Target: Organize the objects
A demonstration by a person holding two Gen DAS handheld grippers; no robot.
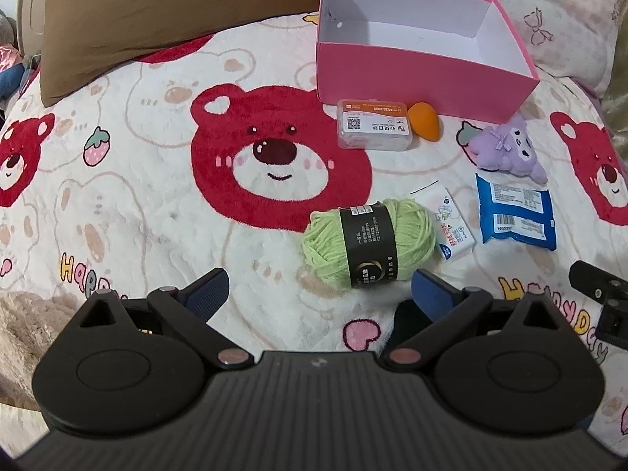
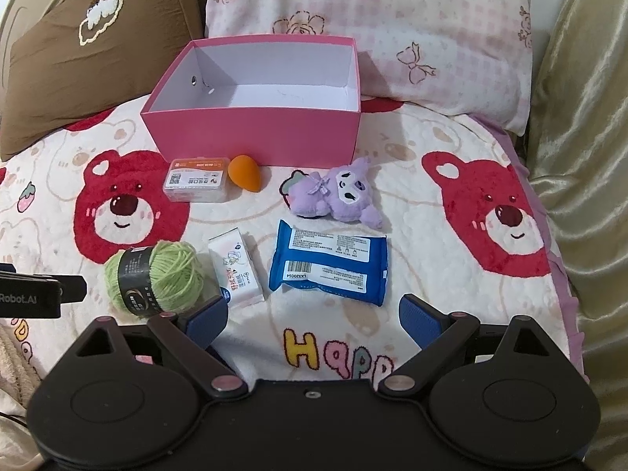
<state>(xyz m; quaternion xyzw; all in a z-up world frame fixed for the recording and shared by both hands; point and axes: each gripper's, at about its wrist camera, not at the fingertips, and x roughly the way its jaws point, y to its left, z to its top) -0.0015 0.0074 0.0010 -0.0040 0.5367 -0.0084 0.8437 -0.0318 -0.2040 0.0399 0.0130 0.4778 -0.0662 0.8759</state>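
An open pink box [image 1: 412, 74] [image 2: 255, 137], empty, stands on the bear-print blanket. In front of it lie a clear plastic case [image 1: 375, 125] [image 2: 198, 180], an orange sponge egg [image 1: 424, 121] [image 2: 244, 174] and a purple plush toy [image 1: 506, 149] [image 2: 337, 194]. Nearer lie a green yarn ball [image 1: 369, 243] [image 2: 155, 274], a white tissue pack [image 1: 451, 223] [image 2: 237, 271] and a blue wipes pack [image 1: 516, 212] [image 2: 329, 267]. My left gripper [image 1: 320, 294] is open and empty, just short of the yarn. My right gripper [image 2: 314, 314] is open and empty, just short of the wipes.
A brown pillow [image 1: 157, 15] [image 2: 86, 47] and a pink floral pillow [image 2: 392, 31] lie behind the box. A gold cover [image 2: 581, 157] lies at the right. The other gripper's body shows at the right edge [image 1: 600, 298] and left edge [image 2: 35, 294].
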